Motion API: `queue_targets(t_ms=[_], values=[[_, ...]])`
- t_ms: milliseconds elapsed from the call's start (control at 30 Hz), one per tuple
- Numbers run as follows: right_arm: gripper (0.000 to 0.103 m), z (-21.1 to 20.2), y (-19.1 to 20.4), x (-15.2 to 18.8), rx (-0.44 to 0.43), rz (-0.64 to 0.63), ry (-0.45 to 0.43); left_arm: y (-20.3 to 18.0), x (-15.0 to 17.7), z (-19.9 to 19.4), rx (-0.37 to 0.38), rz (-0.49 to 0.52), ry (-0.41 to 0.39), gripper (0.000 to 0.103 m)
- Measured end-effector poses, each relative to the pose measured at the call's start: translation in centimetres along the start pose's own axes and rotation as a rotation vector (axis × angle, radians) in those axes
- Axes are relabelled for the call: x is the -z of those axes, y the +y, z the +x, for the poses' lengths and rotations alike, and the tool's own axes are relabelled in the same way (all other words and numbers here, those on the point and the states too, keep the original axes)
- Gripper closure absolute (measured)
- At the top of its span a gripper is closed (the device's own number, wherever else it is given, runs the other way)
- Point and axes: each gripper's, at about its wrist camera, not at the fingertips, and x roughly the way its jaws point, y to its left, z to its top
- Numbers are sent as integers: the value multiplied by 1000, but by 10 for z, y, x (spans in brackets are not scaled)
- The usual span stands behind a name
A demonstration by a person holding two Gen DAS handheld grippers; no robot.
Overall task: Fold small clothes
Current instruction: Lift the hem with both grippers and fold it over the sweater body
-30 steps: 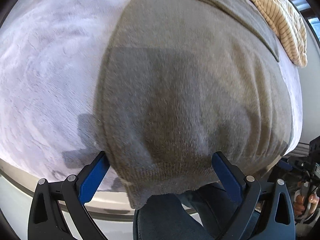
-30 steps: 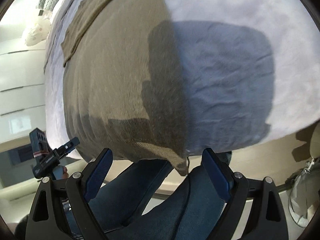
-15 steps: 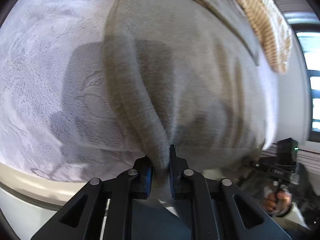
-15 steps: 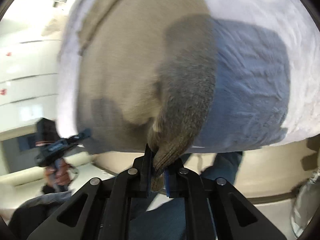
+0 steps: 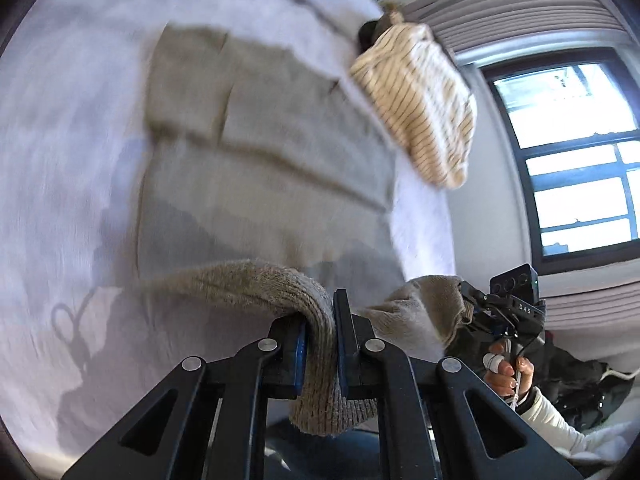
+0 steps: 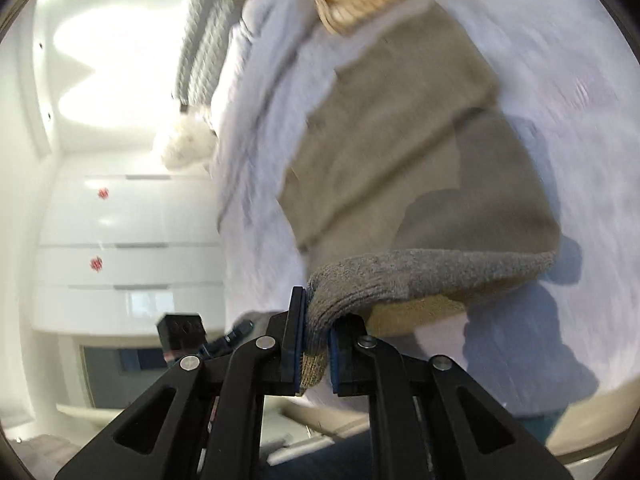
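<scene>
A grey-brown knitted sweater [image 5: 260, 168] lies spread on a bed covered in a pale lilac plush blanket [image 5: 68, 152], its near hem lifted clear of the bedding at two points. The left gripper [image 5: 320, 344] has its blue-padded fingers [image 5: 300, 354] closed tight on a bunched fold of the ribbed hem, a tuft of knit hanging out below them. The right gripper [image 6: 316, 348] is likewise clamped on the hem at the sweater's other near corner, the fabric squeezed between its fingers [image 6: 295, 344] and draping away to the right in a raised roll. The jaws of the right gripper have just been closing, and the knit is pinched between them. In the left wrist view the right gripper also appears at the right edge [image 5: 472, 304], gripping its corner, with a person's hand [image 5: 506, 372] around its handle and a white sleeve [image 5: 552, 420] below. The far part of the sweater rests flat on the blanket, a folded-over band crossing it. Beyond it, at the far edge of the bed, lies a cream garment with thin dark stripes [image 5: 420, 100]. A window [image 5: 576, 152] with dark frames stands to the right under grey curtains; in the right wrist view white drawer fronts [image 6: 132, 240] fill the left side, and a white fluffy toy [image 6: 188, 148] sits by the bed's far left edge. Both views are blurred.
</scene>
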Motion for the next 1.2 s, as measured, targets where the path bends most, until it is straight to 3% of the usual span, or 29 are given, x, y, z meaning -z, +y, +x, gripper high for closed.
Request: queue_targets(t_ms=[133,367,500,700,867,933,1033,1100,1133,1167,1200], values=[[92,12,29,-31,-35,-15,-63,-7,-50,1,42,10,-26,90],[92,26,38,-102,-35,-33,-54,0,-116,4,-2,28,-52,90],[92,46,26,-145,-25,-12,-7,2,-143,17,-48,21,-83,90],[92,92,-3,-213,10,49,49,12,-181,55,-175,-21,-90,90],[92,124,-40,-247,35,131,54,34,-211,87,-228,-59,-111,90],[92,136,-54,-256,45,165,52,51,-222,102,-281,-110,-112,90],[88,144,-62,-263,42,200,43,71,-229,112,-338,-172,-95,75],[76,143,-61,-267,40,204,39,74,-231,107,-342,-184,-116,74],[64,141,-59,-269,45,197,35,73,-232,102,-347,-180,-132,71],[50,137,-55,-270,63,179,21,70,-232,97,-363,-175,-149,49],[45,133,-51,-271,77,161,9,67,-233,89,-383,-170,-174,36]])
